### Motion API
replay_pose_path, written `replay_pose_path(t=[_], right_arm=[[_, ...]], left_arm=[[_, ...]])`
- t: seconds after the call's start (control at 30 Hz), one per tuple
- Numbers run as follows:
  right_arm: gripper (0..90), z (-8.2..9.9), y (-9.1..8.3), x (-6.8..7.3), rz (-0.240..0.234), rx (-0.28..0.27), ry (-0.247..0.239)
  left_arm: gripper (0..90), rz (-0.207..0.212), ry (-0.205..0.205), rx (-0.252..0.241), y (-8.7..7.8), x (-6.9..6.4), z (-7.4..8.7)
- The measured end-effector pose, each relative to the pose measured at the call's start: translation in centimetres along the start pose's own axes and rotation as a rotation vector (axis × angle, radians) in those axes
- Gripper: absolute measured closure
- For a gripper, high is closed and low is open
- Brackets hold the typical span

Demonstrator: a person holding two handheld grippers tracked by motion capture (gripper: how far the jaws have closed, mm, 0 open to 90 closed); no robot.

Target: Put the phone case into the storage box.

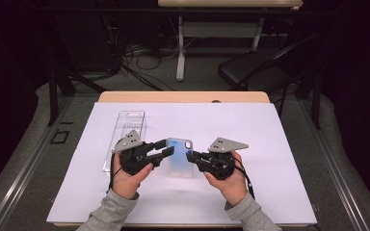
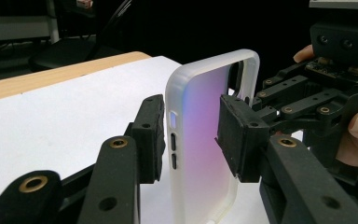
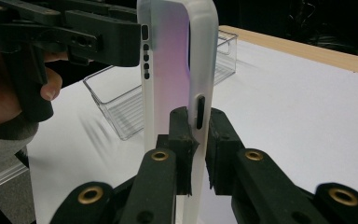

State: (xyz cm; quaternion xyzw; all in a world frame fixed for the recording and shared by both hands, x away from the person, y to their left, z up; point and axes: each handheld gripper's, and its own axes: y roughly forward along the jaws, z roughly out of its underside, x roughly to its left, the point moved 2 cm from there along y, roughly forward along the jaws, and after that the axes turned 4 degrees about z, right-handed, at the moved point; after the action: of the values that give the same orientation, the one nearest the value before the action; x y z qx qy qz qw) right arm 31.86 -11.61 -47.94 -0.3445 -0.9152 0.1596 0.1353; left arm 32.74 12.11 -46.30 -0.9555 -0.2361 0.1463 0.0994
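Observation:
A translucent phone case (image 1: 179,158) with a blue-to-pink sheen is held on edge above the white sheet (image 1: 270,144). My right gripper (image 1: 191,156) comes at it from the right. In the right gripper view that gripper (image 3: 199,135) is shut on the case's (image 3: 168,70) side rim, by a slot. My left gripper (image 1: 166,149) reaches in from the left. Its pads straddle the case (image 2: 200,140) in the left gripper view: one pad (image 2: 151,135) lies close to the back, the other (image 2: 240,135) faces the inner side. I see no firm press there.
A clear plastic tray (image 1: 129,127) lies on the sheet behind the left hand and shows again (image 3: 121,107) in the right gripper view. The wooden table edge (image 1: 183,96) runs along the back. A black chair (image 1: 250,70) and cables stand on the floor beyond.

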Motion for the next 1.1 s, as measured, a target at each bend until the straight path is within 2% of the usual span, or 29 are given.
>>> replay_pose_path(t=[0.57,1.1], right_arm=[[82.1,0.09,0.19,0.26,-0.016,0.006,0.005],[82.1,0.08,0.17,0.27,-0.020,0.003,0.001]], left_arm=[[65.6,0.007,-0.018,-0.011,-0.13,0.13,0.04],[75.8,-0.006,-0.018,-0.006,-0.36,0.40,0.07]])
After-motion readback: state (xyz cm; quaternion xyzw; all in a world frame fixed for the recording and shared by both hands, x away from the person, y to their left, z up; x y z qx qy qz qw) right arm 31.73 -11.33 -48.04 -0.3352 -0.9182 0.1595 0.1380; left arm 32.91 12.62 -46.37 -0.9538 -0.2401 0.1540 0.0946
